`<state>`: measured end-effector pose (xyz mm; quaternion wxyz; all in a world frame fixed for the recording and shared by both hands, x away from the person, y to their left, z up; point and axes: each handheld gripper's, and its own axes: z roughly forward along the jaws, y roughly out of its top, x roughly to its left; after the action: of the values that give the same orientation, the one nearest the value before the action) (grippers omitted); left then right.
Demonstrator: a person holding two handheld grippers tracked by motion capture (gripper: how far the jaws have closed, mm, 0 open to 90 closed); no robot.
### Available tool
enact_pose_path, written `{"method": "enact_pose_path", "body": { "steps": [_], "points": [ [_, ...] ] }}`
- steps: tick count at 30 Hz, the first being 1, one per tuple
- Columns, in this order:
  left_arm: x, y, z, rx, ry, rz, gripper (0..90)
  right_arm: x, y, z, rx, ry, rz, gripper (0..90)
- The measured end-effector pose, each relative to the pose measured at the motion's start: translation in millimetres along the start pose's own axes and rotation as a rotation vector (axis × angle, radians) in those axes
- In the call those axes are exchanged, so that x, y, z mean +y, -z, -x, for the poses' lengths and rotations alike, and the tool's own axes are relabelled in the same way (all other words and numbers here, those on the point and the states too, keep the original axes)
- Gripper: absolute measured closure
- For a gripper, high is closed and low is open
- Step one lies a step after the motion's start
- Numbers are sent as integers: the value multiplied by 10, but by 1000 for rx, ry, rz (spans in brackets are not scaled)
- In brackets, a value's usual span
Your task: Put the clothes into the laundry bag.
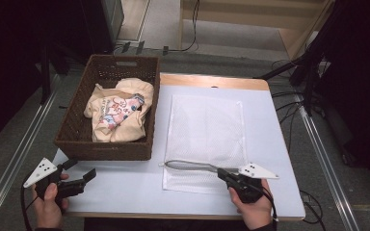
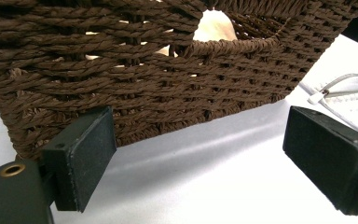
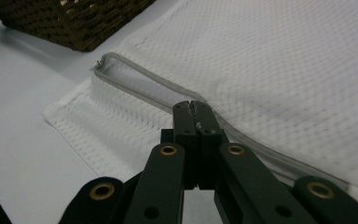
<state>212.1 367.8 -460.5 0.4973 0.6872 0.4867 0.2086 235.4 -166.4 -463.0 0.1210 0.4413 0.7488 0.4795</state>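
Left claw low at the worktop's near-left corner, hand wrapped round its body, jaws spread wide and empty, aimed at the basket. Basket: dark woven wicker, rectangular, cut-out handles; cream printed cloth bundled inside, mostly hidden by the wall in the left gripper view. Mesh laundry bag lies flat mid-worktop, white honeycomb weave, grey zip edge. Right claw pinched tight on that zip edge at the bag's near end; zip pull not discernible.
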Motion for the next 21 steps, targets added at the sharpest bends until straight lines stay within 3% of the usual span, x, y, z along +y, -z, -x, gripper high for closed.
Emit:
{"method": "enact_pose_path", "body": {
  "steps": [6, 9, 12, 18, 20, 21],
  "points": [
    [-1, -6, 0, -2, -1, -5, 97, 12, -268, -83, -9, -19, -70, 900],
    [-2, -10, 4, 2, -4, -9, 97, 16, -404, -128, -54, 2, -115, 900],
    [-2, -10, 4, 1, -3, -12, 97, 32, -513, -151, -77, -10, -152, 900],
    [-4, -13, 5, 1, -3, -14, 98, 146, -595, -168, -134, -2, -172, 900],
    [-4, -12, 5, 1, -4, -14, 98, 192, -609, -152, -147, -3, -161, 900],
    [-5, -10, 2, -2, -2, -12, 98, 256, -578, -127, -156, -5, -113, 900]
  ]
}}
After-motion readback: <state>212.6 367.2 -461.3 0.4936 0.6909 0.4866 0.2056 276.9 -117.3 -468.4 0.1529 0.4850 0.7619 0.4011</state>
